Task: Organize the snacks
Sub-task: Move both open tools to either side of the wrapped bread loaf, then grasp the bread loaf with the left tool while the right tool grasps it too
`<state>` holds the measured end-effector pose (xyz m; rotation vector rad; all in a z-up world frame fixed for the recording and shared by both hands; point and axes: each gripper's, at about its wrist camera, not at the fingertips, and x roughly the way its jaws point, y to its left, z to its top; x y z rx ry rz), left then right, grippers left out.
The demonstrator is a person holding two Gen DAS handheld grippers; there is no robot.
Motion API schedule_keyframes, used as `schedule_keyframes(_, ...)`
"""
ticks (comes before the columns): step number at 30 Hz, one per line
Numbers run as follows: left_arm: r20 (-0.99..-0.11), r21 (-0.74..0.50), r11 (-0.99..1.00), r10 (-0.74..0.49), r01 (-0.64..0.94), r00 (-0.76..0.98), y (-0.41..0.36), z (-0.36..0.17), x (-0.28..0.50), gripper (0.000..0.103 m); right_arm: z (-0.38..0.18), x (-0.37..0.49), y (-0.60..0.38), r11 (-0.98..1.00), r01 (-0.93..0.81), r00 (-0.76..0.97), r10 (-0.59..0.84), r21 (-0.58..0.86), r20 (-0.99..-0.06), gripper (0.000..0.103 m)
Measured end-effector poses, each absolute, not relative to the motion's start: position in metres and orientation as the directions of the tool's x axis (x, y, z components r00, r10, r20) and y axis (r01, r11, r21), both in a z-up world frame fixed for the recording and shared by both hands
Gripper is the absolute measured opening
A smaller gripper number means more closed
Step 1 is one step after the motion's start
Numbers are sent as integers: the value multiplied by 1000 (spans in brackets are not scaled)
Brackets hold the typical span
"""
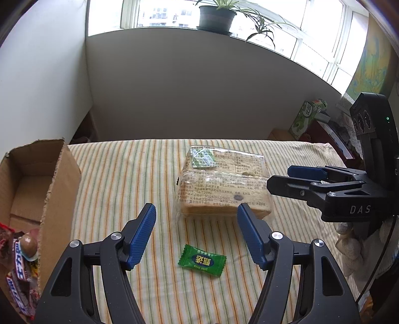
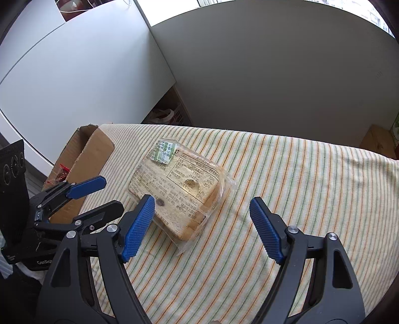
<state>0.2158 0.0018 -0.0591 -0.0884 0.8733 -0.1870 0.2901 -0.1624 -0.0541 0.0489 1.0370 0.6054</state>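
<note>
A clear-wrapped pack of sliced bread (image 1: 222, 184) (image 2: 174, 189) lies on the striped cloth (image 1: 119, 174) (image 2: 299, 174). A small green candy (image 1: 202, 260) rests nearer, just below and between the fingers of my left gripper (image 1: 197, 234), which is open and empty. My right gripper (image 2: 202, 224) is open too, nothing in it; its left pad hangs over the bread's near corner. Each gripper shows in the other's view: the right gripper (image 1: 279, 178) beside the bread's right edge, the left gripper (image 2: 113, 193) between bread and box.
An open cardboard box (image 1: 49, 187) (image 2: 92, 162) stands at the cloth's left edge, with several wrapped snacks (image 1: 20, 261) inside. A white wall runs behind the table. A potted plant (image 1: 217, 15) sits on the window sill. Clutter (image 1: 311, 119) stands at the far right.
</note>
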Motion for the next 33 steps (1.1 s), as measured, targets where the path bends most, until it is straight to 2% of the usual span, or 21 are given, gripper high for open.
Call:
schedule_keyframes(4,-760,-152,978,-210,147,615,-2,-66,226,67,-62,297,-160,828,-443,335,510,345,-793,75)
schedule_keyframes(7,-763,-153,976,-216,154,609,-2,-69,230,67,-68,303,-160,820,-434,308,524,373,-794,62)
schedule_keyframes(9,-765,-151,976,-217,160,606,-2,-71,233,67,-72,306,-159,818,-430,296,528,383,-796,59)
schedule_keyframes(13,-772,-166,969,-242,182,587,1,-75,236,65,-75,307,-155,812,-438,286,533,386,-796,58)
schedule_keyframes(15,-776,-181,966,-255,184,577,2,-76,237,54,-76,307,-153,808,-441,277,537,391,-797,54)
schedule_keyframes(21,-774,-164,966,-250,198,581,-4,-75,239,45,-76,308,-148,807,-443,275,536,389,-798,50)
schedule_keyframes(33,-773,-144,968,-239,205,588,-16,-69,230,44,-66,300,-143,816,-442,292,524,373,-800,48)
